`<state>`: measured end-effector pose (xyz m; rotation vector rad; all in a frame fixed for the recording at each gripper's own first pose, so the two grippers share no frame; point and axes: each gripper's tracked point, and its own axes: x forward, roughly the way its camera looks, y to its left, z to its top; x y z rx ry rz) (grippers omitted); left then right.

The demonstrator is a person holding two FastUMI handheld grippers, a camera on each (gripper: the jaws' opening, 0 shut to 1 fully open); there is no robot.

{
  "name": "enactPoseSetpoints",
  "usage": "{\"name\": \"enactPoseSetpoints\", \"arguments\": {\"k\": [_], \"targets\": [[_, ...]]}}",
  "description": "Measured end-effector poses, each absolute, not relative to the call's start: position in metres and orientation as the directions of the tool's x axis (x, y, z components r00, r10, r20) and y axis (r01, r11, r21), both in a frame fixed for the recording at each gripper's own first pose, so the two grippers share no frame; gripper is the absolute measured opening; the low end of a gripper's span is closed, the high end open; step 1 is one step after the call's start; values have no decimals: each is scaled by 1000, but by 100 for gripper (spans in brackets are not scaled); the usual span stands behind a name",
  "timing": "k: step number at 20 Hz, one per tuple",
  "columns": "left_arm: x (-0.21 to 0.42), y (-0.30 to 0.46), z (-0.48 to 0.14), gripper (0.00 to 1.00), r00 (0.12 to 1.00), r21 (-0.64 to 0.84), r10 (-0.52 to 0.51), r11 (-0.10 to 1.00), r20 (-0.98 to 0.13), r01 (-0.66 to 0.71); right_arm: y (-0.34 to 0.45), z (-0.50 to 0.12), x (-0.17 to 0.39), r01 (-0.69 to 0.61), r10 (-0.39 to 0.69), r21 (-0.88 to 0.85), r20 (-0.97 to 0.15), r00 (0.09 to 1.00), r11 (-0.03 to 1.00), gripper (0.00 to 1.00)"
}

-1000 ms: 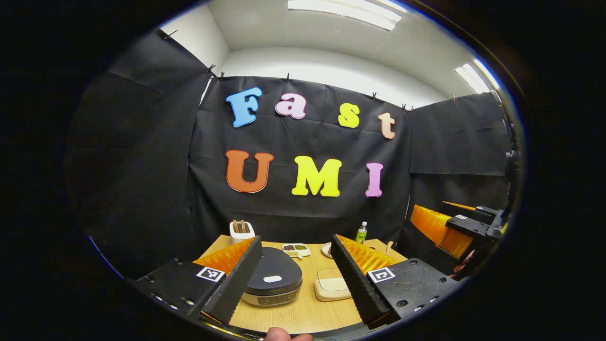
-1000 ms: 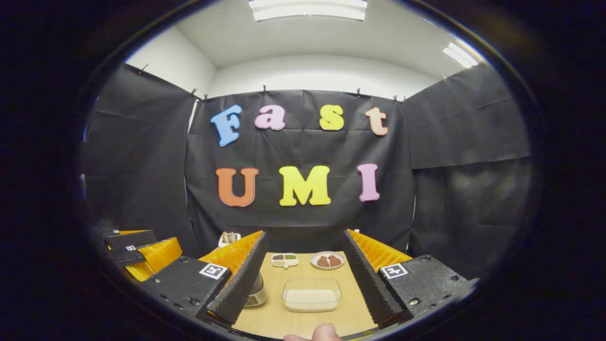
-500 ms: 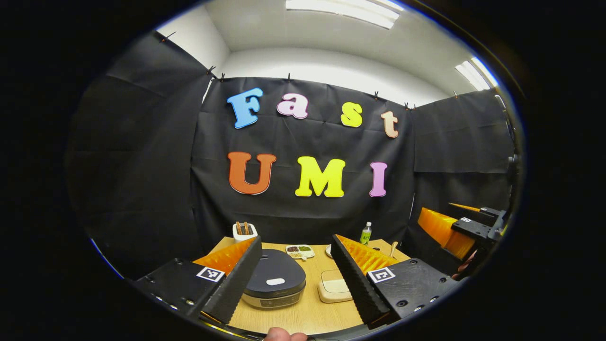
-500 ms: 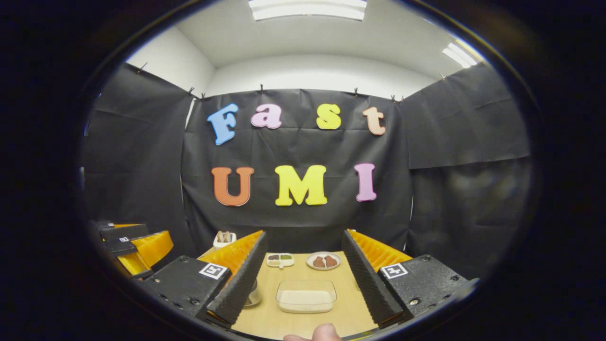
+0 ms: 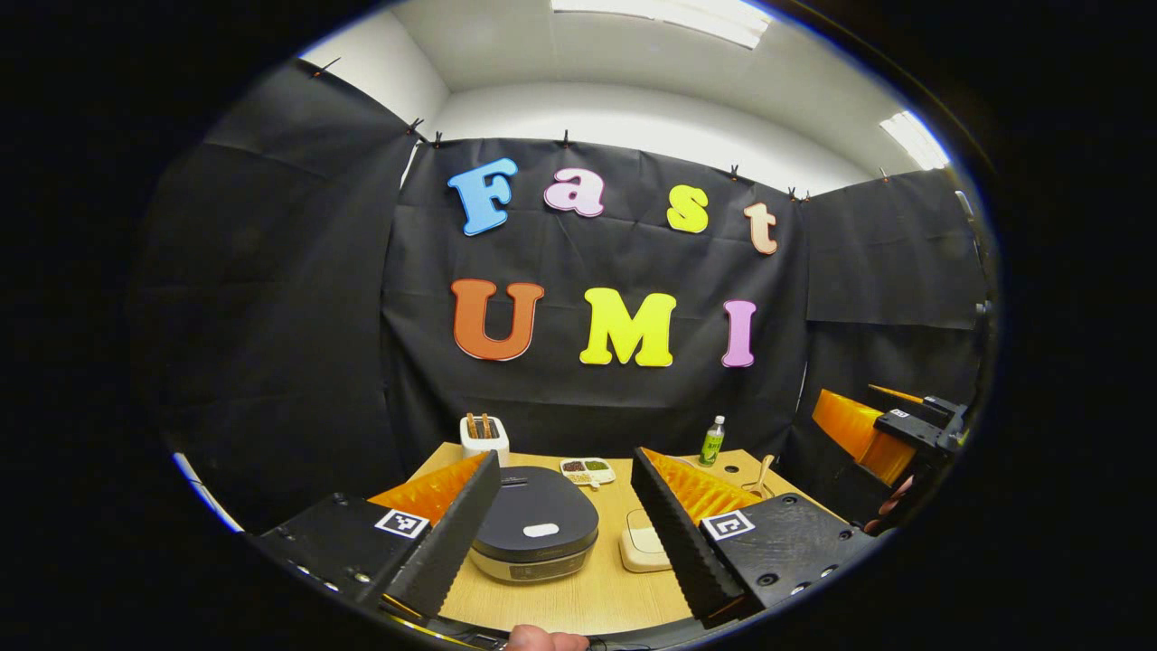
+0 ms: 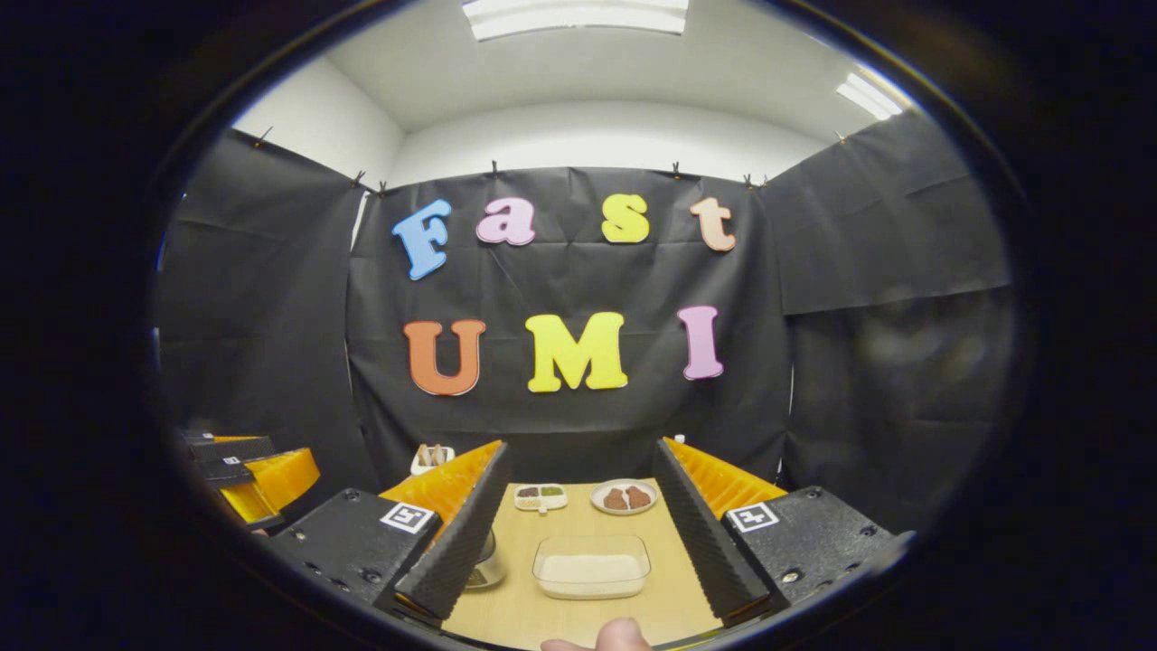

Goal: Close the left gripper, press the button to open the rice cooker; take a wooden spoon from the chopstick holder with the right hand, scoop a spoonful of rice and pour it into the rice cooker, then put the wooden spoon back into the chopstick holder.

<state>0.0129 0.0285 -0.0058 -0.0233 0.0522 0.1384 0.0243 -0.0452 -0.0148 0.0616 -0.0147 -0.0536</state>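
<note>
We hold both tongs above the near edge of the wooden surface (image 5: 578,597), and both stand wide with nothing between them. In the left gripper view the left tongs (image 5: 565,533) frame the rice cooker (image 5: 535,535), which sits lid down just ahead at 12 o'clock; its pale button (image 5: 540,530) lies on top of the dark lid, toward the near side. The step in hand, as we judge it, is the first one: bring the left tongs together, then press that button. To do it well we would shut them fully before descending, so one blunt tip meets the button and not the lid around it, then come straight down over the button's middle and push firmly without sliding the cooker.

The wooden spoon (image 5: 762,472) stands at about 1 o'clock of the cooker, on the far right of the surface near the green bottle (image 5: 712,441). Its long axis runs nearly upright, leaning a little; which end is up is too small to tell. A white holder (image 5: 484,439) with sticks stands at 11 o'clock. In the right gripper view the right tongs (image 6: 578,533) hang over the clear tray of rice (image 6: 591,568), not touching it
</note>
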Motion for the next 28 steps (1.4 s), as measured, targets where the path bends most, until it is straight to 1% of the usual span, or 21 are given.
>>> {"name": "enactPoseSetpoints", "arguments": {"k": [6, 9, 12, 17, 20, 24, 25, 26, 27, 28], "targets": [[19, 31, -21, 94, 975, -23, 177, 983, -137, -182, -52, -32, 42, 36, -34, 61, -32, 999, 998, 100], [28, 38, -41, 95, 953, -20, 211, 975, -219, -221, -60, -37, 60, 30, -27, 64, -44, 999, 998, 100], [42, 36, -68, 95, 929, -45, 199, 974, -311, -224, -64, -47, 83, 16, -11, 83, -65, 998, 996, 100], [83, 49, -101, 95, 865, -66, 225, 957, -448, -283, -80, -60, 129, -23, 27, 69, -67, 997, 997, 100], [115, 50, -114, 95, 830, -69, 233, 949, -507, -309, -112, -71, 159, 1, 6, 83, -80, 997, 997, 100], [143, 56, -145, 94, 757, -53, 248, 936, -605, -349, -153, -91, 195, 30, -24, 74, -88, 996, 997, 100], [147, 57, -154, 89, 731, -55, 247, 930, -636, -362, -160, -99, 203, 35, -28, 67, -101, 995, 997, 100], [150, 58, -163, 68, 707, -58, 246, 925, -663, -376, -165, -106, 210, 34, -26, 65, -119, 993, 997, 100], [151, 61, -171, 57, 676, -64, 244, 916, -695, -396, -166, -113, 215, 29, -19, 72, -140, 990, 997, 100], [151, 64, -177, 49, 650, -74, 235, 909, -722, -411, -166, -117, 218, 25, -12, 81, -157, 988, 996, 100]]}}
